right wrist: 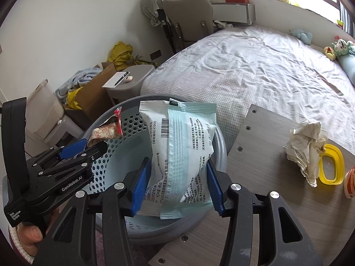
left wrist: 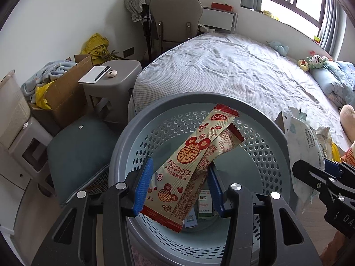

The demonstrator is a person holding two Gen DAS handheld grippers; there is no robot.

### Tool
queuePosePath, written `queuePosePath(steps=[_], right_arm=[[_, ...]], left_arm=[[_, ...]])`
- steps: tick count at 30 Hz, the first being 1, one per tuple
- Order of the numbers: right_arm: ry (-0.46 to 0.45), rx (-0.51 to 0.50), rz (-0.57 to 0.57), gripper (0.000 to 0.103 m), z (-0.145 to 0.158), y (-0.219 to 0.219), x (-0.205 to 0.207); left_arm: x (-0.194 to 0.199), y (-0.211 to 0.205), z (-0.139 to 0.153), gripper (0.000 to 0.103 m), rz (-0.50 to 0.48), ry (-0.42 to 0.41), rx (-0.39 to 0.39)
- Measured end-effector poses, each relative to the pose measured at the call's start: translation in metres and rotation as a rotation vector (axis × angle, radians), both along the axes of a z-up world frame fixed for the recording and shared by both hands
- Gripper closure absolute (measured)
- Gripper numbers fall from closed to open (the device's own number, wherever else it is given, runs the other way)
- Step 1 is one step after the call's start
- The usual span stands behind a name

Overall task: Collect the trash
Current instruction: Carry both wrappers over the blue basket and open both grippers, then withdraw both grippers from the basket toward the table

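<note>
A round grey trash basket [left wrist: 124,146] with a perforated pale-blue inside stands by the bed; it also shows in the right wrist view [right wrist: 221,141]. My left gripper [left wrist: 178,187] is over the basket's mouth, shut on red-and-cream snack wrappers [left wrist: 188,157]. A small green-and-white box [left wrist: 205,204] lies at the basket's bottom. My right gripper [right wrist: 176,185] is at the basket's right rim, shut on pale-blue and white mask packets [right wrist: 184,146]. A crumpled paper [right wrist: 305,148] lies on the grey table [right wrist: 266,177].
A yellow lid [right wrist: 331,166] and an orange-and-white container [right wrist: 351,184] sit by the crumpled paper. The bed [left wrist: 233,71] lies behind the basket. A dark cushion [left wrist: 77,153], a grey stool [left wrist: 115,79] and a cardboard box [left wrist: 64,97] stand to the left.
</note>
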State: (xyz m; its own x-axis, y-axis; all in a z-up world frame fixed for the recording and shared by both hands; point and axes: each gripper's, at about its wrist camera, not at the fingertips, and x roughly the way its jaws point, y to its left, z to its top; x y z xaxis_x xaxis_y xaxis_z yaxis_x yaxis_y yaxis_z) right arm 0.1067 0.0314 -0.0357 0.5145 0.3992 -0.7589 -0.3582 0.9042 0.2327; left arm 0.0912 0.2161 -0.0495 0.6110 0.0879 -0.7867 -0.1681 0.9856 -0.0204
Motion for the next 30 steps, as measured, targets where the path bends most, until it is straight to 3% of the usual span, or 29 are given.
queuePosePath(steps=[8,10,15,30], right_arm=[[0.014,-0.007,0.013,0.054,-0.006,0.013,0.009],[0.016,-0.006,0.015,0.052,-0.007,0.015,0.009],[-0.004,-0.005,0.01,0.039,-0.003,0.014,0.008],[-0.008,-0.011,0.012,0.039,-0.005,0.017,0.003]], left_arm=[[0.003,0.005,-0.005,0.056,0.011,0.012,0.0],[0.003,0.007,-0.005,0.052,0.016,0.019,-0.004],[0.0,0.011,-0.004,0.042,0.04,0.015,-0.001],[-0.009,0.014,0.003,0.04,0.066,0.004,0.03]])
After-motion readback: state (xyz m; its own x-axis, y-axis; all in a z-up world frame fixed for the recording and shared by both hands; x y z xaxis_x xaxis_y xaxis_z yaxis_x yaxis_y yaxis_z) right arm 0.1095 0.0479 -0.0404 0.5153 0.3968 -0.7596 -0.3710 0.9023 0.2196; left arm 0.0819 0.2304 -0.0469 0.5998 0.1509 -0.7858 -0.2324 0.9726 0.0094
